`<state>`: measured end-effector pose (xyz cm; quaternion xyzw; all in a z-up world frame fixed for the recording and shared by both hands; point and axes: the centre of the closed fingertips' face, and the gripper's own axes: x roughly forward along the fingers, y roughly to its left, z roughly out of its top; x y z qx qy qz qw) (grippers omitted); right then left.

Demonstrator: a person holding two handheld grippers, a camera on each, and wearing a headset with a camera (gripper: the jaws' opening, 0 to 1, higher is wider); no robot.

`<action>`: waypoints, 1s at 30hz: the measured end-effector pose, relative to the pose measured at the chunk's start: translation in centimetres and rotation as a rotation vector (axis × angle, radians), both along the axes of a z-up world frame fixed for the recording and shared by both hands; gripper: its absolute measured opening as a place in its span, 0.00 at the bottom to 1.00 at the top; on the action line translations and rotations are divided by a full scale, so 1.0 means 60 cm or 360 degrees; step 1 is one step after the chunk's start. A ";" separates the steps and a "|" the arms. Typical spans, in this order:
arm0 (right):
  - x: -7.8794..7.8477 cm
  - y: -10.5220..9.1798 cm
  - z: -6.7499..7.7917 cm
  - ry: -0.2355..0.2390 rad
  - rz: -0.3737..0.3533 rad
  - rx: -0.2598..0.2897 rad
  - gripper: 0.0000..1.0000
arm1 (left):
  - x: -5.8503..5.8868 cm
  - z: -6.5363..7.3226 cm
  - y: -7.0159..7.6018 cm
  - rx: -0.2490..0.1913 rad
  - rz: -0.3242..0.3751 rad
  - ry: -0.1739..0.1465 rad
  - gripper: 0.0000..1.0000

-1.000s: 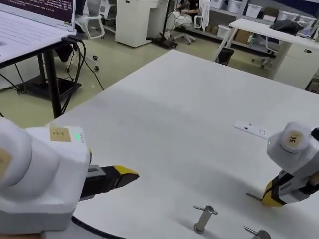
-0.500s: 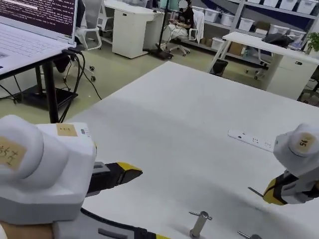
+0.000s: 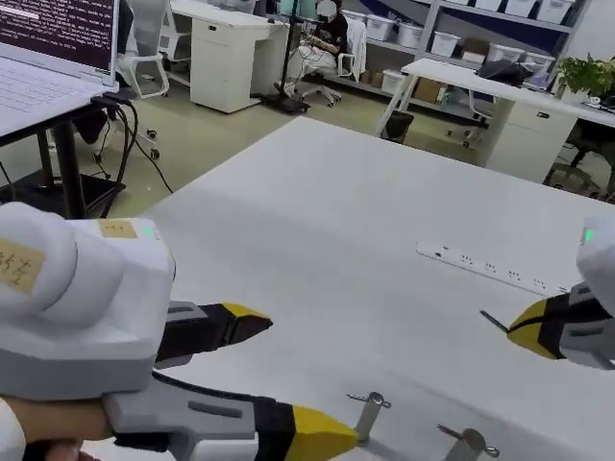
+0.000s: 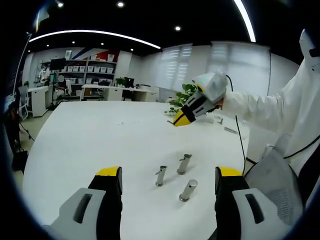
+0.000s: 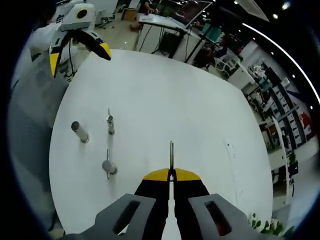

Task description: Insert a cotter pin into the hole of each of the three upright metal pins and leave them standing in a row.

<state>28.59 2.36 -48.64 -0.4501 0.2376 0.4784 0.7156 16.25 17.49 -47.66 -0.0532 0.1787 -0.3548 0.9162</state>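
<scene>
Left gripper: jaws spread, empty, above the surface.
Right gripper: pressed together, pinching a cotter pin.
Metal pins: three upright, close together.

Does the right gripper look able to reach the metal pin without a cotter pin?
Probably yes, from above: the right gripper, shut on a cotter pin, hangs over the table, though two fitted pins stand nearer than the plain pin.
</scene>
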 end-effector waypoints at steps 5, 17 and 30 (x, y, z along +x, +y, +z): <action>-0.053 0.018 0.023 0.0007 -0.0004 0.0167 0.00 | 0.005 -0.007 -0.009 0.0005 -0.0020 0.0020 0.73; -0.108 0.015 0.043 -0.0252 -0.0064 0.0234 0.00 | 0.013 -0.017 -0.033 -0.0019 -0.0078 0.0103 0.63; -0.157 0.040 0.067 -0.0329 -0.0097 0.0401 0.00 | 0.050 0.029 -0.088 -0.0186 -0.0170 0.0091 0.51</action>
